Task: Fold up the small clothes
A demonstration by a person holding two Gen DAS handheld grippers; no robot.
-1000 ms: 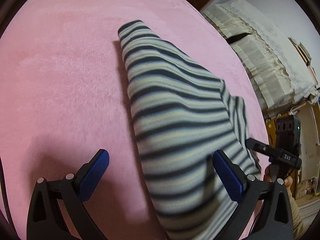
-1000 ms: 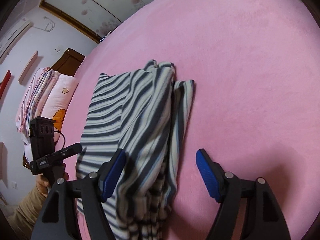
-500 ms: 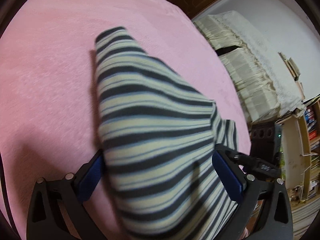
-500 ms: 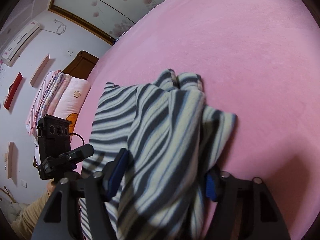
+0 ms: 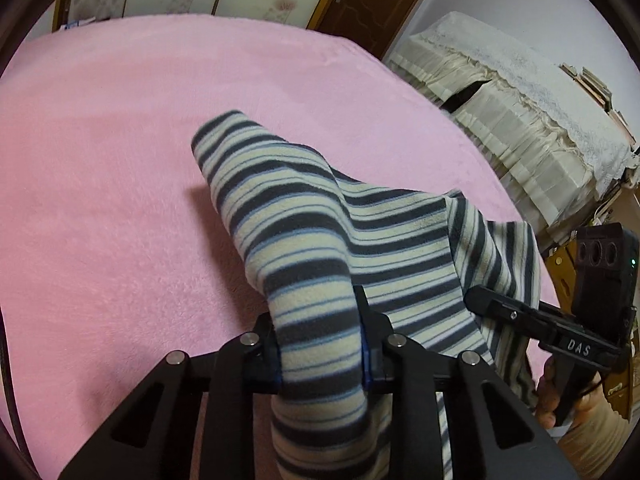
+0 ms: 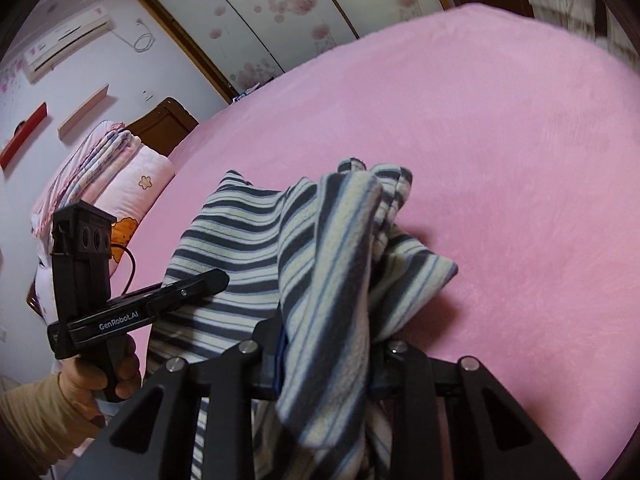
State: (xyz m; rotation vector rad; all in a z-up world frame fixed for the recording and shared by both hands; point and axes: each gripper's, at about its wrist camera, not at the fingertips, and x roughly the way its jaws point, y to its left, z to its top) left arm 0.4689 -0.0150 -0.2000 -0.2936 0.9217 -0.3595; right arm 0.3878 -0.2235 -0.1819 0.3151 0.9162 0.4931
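While both tools are clamped on the grey, cream and blue striped fleece garment (image 5: 320, 240), we've got its near edge lifted off the pink plush bed cover (image 5: 120, 200), w/ the far part of the cloth resting on the bed ahead of the fingers. Left tool (image 5: 320, 344): jaws pinched tight on a bunched roll of fleece, blue pads nearly hidden by it. Right tool (image 6: 326, 360): same story, jaws squeezed on a thick wad, several layers hanging down btwn them. From the left wrist view the right tool sits just off to its right, low; from the right wrist view the left tool is off to its left.

Risks as we judge them:
- Grips are on bunched cloth, not a flat hem, so a fold carried fwd would prob land lumpy or skewed.
- Right tool seems to hold more layers than the left; uneven grab could twist the garment when we pull.
- Loose flap hanging right of the right tool (image 6: 420, 280) may tuck under and crease.
- Plush cover has drag; the far edge could stick and wrinkle instead of sliding.
- Fleece is thick, so a layer could slip out mid-lift.
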